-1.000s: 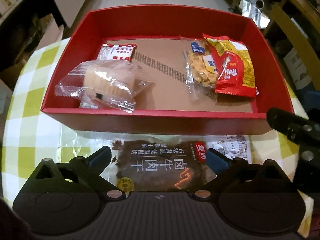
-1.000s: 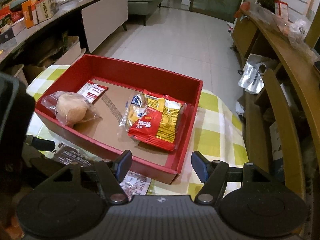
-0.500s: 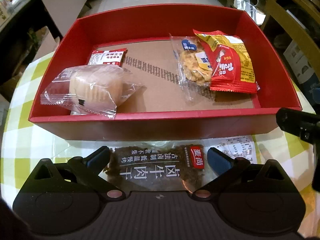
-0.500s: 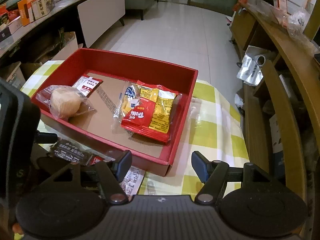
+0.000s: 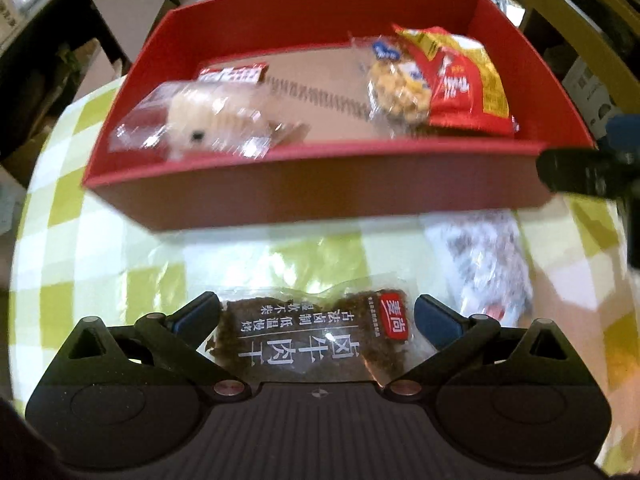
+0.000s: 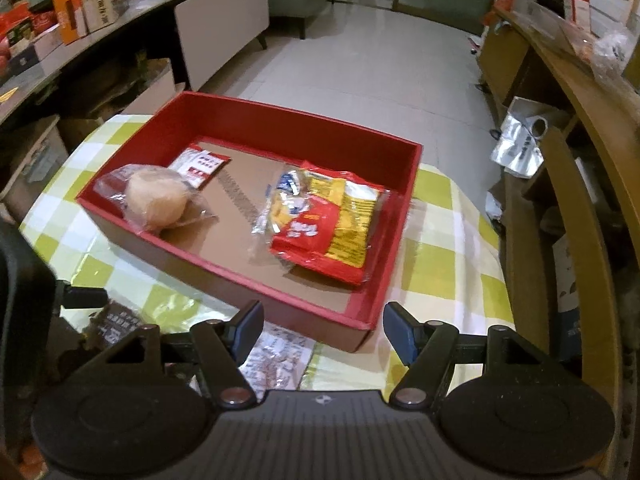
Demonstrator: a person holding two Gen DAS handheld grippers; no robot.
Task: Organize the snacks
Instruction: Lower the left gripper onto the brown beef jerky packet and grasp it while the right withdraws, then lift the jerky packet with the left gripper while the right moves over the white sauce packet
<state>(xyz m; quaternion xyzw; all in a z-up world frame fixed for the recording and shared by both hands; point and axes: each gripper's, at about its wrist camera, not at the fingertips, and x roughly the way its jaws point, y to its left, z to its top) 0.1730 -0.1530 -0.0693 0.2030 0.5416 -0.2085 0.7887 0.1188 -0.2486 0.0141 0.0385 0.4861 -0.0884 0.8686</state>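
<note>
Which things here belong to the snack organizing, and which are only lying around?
Belong:
- red cardboard box
- dark beef jerky packet between the left gripper fingers
- clear-wrapped round bun
- red and yellow snack bag
- white printed packet on the table

Lying around:
- boxes on the side counter
- silver foil bag
</note>
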